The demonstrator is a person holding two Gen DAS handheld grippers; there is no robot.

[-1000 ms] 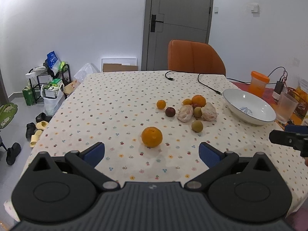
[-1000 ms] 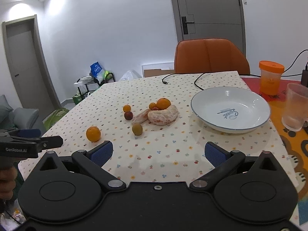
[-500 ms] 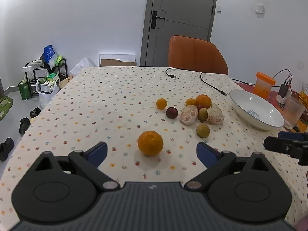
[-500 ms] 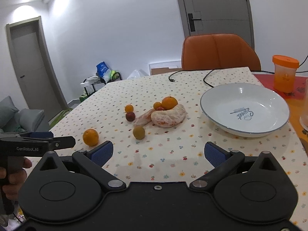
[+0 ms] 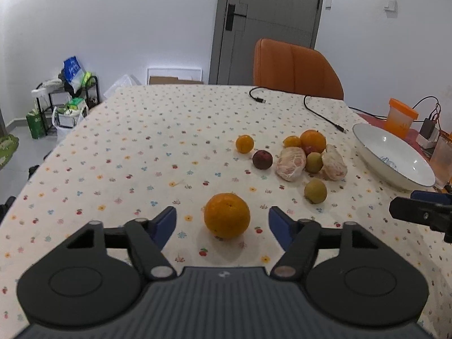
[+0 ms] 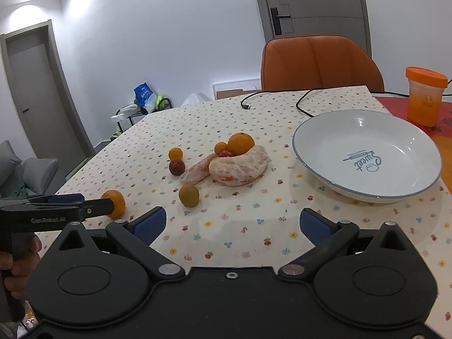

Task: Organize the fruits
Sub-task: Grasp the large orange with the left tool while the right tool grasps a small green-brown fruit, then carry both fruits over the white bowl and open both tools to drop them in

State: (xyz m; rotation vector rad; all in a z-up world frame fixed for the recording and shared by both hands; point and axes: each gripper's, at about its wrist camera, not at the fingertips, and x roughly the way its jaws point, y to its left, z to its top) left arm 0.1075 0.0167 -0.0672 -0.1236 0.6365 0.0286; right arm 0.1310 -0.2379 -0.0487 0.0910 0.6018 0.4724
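Note:
A big orange (image 5: 226, 216) lies on the flowered tablecloth between the blue pads of my left gripper (image 5: 223, 226). Its jaws are closing, with a gap still showing on each side of the fruit. From the right wrist view the same orange (image 6: 116, 203) sits partly behind a left finger. Further right lies a heap of fruit: two peeled pomelo pieces (image 5: 291, 163), a second orange (image 5: 312, 141), a dark plum (image 5: 262, 159) and a yellow-green fruit (image 5: 315, 190). A white bowl (image 6: 367, 155) stands empty at the right. My right gripper (image 6: 231, 223) hangs open over bare cloth.
An orange chair (image 5: 293, 67) stands at the far side. Black cables (image 5: 322, 113) trail across the back of the table. An orange-lidded cup (image 6: 425, 96) and a clear cup (image 5: 445, 158) stand beyond the bowl. The table's left edge drops to the floor, where a cluttered rack (image 5: 67, 104) stands.
Both grippers have come forward and down toward the table. The left jaws have narrowed, and the big orange now lies between the pads instead of ahead of them.

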